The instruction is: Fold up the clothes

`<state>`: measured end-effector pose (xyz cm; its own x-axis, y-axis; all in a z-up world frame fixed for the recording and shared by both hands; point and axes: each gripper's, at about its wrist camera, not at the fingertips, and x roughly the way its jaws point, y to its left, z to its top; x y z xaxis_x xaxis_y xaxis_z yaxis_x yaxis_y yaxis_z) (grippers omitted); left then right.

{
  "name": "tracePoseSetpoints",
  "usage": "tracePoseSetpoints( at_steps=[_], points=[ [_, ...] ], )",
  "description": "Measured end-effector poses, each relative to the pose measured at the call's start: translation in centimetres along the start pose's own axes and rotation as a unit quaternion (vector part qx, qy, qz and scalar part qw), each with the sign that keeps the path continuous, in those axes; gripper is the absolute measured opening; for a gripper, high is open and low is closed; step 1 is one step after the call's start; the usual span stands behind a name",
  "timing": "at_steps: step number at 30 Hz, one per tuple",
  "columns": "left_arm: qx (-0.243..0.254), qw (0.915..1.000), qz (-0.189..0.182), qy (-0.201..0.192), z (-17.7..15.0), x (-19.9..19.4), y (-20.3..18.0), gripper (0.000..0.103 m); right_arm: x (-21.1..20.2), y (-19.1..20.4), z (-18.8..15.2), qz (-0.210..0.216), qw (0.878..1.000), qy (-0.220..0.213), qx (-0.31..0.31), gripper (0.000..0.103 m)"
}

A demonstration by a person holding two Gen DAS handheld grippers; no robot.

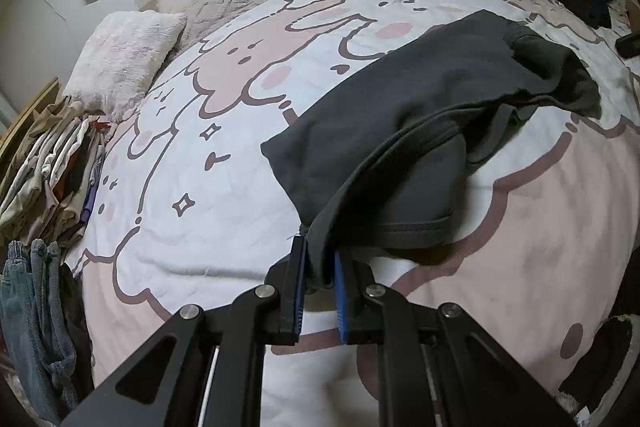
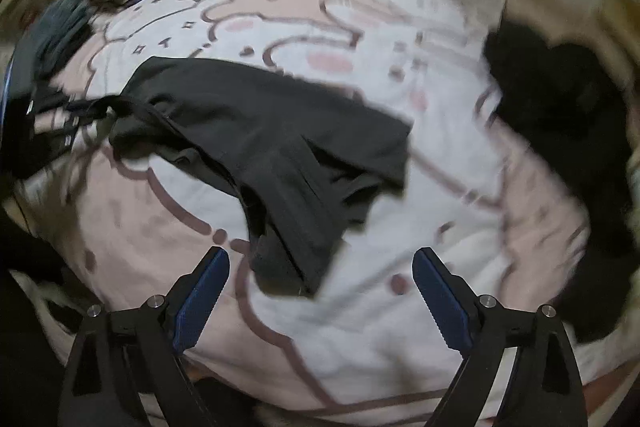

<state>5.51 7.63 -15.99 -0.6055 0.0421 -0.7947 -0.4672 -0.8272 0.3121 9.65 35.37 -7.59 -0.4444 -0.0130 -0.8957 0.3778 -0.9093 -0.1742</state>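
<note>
Now garment within left gripper

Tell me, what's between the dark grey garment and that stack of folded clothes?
Only bare quilt separates the dark grey garment from the folded stack, seen in the left wrist view.

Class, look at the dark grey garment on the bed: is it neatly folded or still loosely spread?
Loosely spread, not neatly folded: the dark grey garment lies rumpled across the bedspread, one edge lifted and pinched by the left gripper.
</note>
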Motion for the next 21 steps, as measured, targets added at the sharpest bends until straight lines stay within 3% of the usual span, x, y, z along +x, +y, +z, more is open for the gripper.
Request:
tracePoseSetpoints(
  at_steps=[2,3,4,5,6,7,8,9,11,14,18,21],
  points=[
    [0.001,1.0,-0.001,0.0,0.0,0.1,0.0,0.013,-1.7,0.7,-0.7,-0.087,0.993,-0.036,-0.066,0.093],
    [0.002,1.0,-0.001,0.001,-0.1,0.1,-0.1,0.013,-2.0,1.5,-0.8,-0.133,0.984,-0.052,-0.111,0.093],
    [0.004,1.0,0.0,0.001,-0.1,0.2,-0.2,0.013,-1.8,2.4,-1.4,-0.185,0.964,-0.067,-0.181,0.092],
    [0.007,1.0,0.001,0.001,-0.2,0.2,-0.3,0.013,-1.6,3.3,-2.1,-0.235,0.936,-0.08,-0.25,0.092],
    [0.009,1.0,0.001,0.001,-0.3,0.2,-0.4,0.013,-0.4,4.2,-3.6,-0.283,0.894,-0.084,-0.338,0.088],
    [0.011,0.9999,0.001,0.001,-0.4,0.2,-0.4,0.013,0.7,5.0,-5.0,-0.327,0.841,-0.086,-0.423,0.08],
    [0.013,0.9999,0.001,0.001,-0.5,0.3,-0.5,0.013,2.2,5.3,-6.8,-0.348,0.796,-0.08,-0.489,0.077],
    [0.014,0.9999,0.001,0.001,-0.5,0.3,-0.5,0.013,3.2,5.5,-7.8,-0.349,0.774,-0.068,-0.524,0.076],
    [0.017,0.9998,0.001,0.002,-0.7,0.3,-0.5,0.013,5.1,5.4,-9.8,-0.332,0.753,-0.05,-0.566,0.075],
    [0.018,0.9998,0.0,0.003,-0.8,0.4,-0.5,0.013,7.9,5.1,-11.4,-0.322,0.737,-0.036,-0.593,0.075],
    [0.017,0.9999,-0.004,0.002,-1.0,0.5,-0.3,0.013,9.5,5.5,-11.7,-0.306,0.743,-0.057,-0.593,0.063],
    [0.015,0.9998,0.009,0.003,-0.9,0.8,-0.4,0.013,9.8,6.0,-11.8,-0.302,0.742,-0.082,-0.593,0.062]
  ],
)
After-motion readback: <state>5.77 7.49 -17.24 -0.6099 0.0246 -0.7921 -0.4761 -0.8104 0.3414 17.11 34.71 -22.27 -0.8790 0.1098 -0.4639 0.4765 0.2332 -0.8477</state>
